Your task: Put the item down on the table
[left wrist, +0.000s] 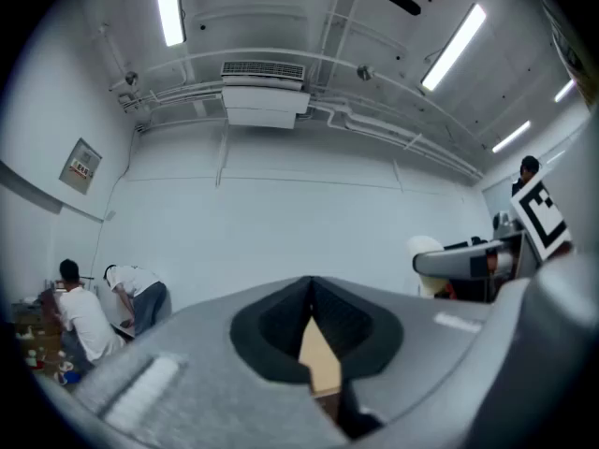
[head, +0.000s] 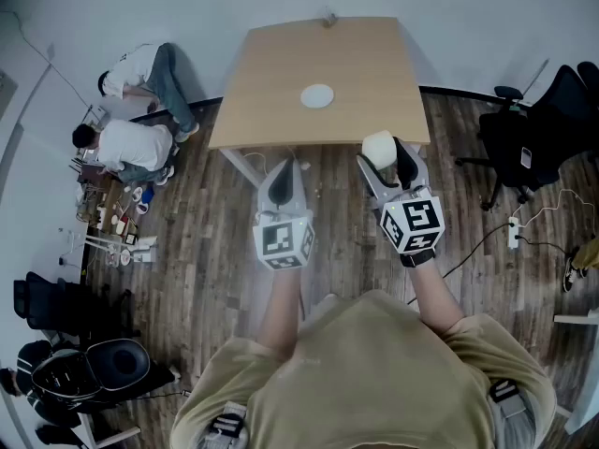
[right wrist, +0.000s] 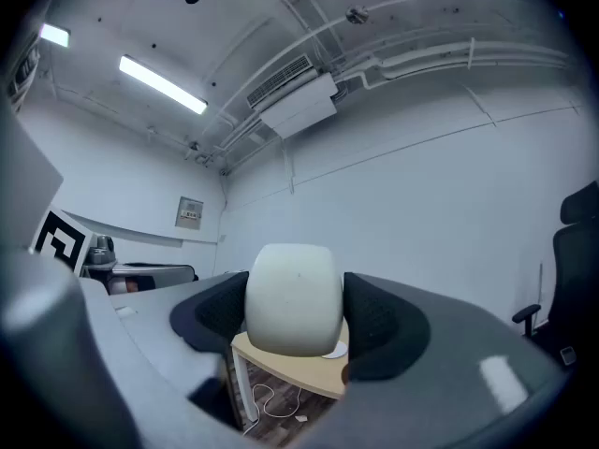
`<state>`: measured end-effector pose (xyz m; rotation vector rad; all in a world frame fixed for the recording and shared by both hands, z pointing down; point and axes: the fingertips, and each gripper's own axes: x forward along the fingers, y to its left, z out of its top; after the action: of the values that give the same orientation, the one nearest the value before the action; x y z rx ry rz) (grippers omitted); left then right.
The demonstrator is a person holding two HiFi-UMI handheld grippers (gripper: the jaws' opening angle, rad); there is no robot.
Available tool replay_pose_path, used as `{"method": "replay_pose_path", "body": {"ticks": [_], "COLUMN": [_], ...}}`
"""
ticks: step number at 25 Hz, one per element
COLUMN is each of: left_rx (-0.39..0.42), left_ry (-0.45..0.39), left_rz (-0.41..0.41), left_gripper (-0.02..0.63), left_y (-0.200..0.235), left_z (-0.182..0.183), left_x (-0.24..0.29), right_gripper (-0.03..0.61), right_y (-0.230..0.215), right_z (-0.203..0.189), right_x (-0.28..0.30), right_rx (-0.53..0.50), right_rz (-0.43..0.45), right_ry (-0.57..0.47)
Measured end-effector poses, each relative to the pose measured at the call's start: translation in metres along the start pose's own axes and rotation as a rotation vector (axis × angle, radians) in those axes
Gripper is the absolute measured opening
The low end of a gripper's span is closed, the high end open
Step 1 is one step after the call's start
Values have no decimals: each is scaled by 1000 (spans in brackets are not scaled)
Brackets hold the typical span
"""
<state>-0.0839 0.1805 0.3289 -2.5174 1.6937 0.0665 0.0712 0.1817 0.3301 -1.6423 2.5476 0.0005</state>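
1. The left gripper point(head: 284, 174) has its jaws drawn together at the tips, with nothing between them. It is held level on an outstretched forearm and points toward the near edge of the table. It hangs over the wood floor, short of the tabletop.

2. The table point(head: 318, 54) stands ahead of both grippers. Its light wood top is bare apart from a small white disc point(head: 317, 95) near the middle.

3. The white item point(head: 378, 145) is in the air, gripped between the right gripper's jaws. In the head view it sits at the table's near right edge. The right gripper view shows the tabletop lower and further on, so it is not yet set down.
   - It is barrel-shaped, matte and smooth-sided.
   - It looks light, though I cannot tell whether it is hollow or soft.
   - The rounded flanks could slip, so a hold across the widest middle, as here, seems soundest.
   - The flat underside should land squarely.

4. The right gripper point(head: 387, 157) is clamped on the white item, with its jaws spread wide and a pad on either flank. The forearm reaches forward with the gripper level, beside the left gripper but apart from it.
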Motion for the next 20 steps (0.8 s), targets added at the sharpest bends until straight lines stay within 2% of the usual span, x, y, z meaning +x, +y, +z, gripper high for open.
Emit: {"method": "replay_pose_path", "body": {"ticks": [10,20], "left_rx": [-10,-11], "left_ry": [9,13], "left_rz": [-14,-20], "left_gripper": [2,2], "left_y": [-2,-27], "left_z": [-2,1], "left_x": [-13,-27], "right_gripper": [322,321], "right_y": [19,12], "right_z": [2,5], "right_x": [-10,-34], "right_rx": [-6,-17], "right_rz": [14,16], "right_ry": [1,-5]}}
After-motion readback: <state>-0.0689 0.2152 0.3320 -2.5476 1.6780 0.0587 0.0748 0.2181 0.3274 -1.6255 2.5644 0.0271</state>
